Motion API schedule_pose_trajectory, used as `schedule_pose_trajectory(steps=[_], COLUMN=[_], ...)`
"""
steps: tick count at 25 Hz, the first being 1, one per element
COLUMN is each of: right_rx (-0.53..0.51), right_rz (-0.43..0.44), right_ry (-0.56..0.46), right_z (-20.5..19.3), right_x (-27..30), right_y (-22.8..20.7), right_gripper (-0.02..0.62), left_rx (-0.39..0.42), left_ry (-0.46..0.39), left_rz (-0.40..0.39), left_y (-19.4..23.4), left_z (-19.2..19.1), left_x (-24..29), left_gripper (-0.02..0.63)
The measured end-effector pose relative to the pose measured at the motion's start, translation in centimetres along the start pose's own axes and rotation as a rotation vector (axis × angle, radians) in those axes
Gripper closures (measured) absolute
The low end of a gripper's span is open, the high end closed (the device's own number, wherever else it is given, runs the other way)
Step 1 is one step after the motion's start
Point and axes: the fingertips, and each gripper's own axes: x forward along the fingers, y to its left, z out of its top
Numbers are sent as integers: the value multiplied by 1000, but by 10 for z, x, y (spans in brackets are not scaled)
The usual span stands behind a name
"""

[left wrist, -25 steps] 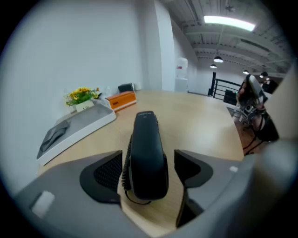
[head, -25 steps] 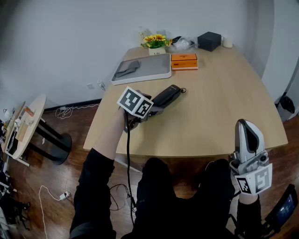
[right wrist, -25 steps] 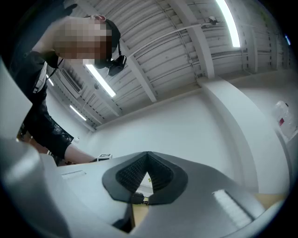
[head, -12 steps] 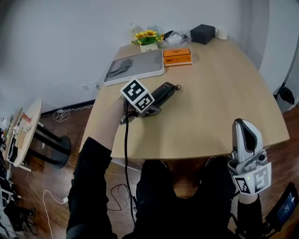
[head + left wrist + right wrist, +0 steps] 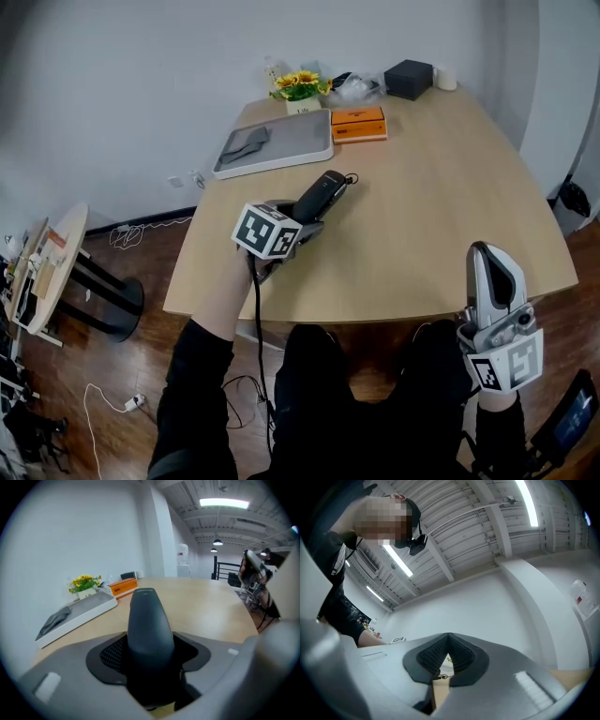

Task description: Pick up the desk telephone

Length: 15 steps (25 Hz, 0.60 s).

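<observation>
Table (image 5: 441, 187), telephone (image 5: 322, 191) in left hand-held gripper (image 5: 306, 223)

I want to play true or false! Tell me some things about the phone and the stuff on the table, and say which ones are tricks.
1. The left gripper is shut on the black phone handset. True.
2. The right gripper holds the orange box. False: its jaws are together on nothing, and the box lies on the table.
3. A grey cloth lies in the tray. True.
4. The flowers are red. False: they are yellow.
5. The black box sits on the tray. False: it stands on the table's far side, apart from the tray.
</observation>
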Motion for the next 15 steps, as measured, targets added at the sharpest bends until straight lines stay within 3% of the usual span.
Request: schedule_pose_trajectory(steps=[5,8,15], right_rx=[-3,-5,-16], right_rz=[9,17,13], right_ry=[-7,-7,-14], right_z=[3,4,8], right_x=[1,3,4], right_y=[3,5,3], right_gripper=[595,595,595], left_rx=[-11,-8,-95], left_ry=[-291,-423,-648], left_rz=[159,265,351], left_y=[-8,-21,-61], left_z=[19,28,29], left_x=[-68,-124,-226], left_gripper=[337,337,336])
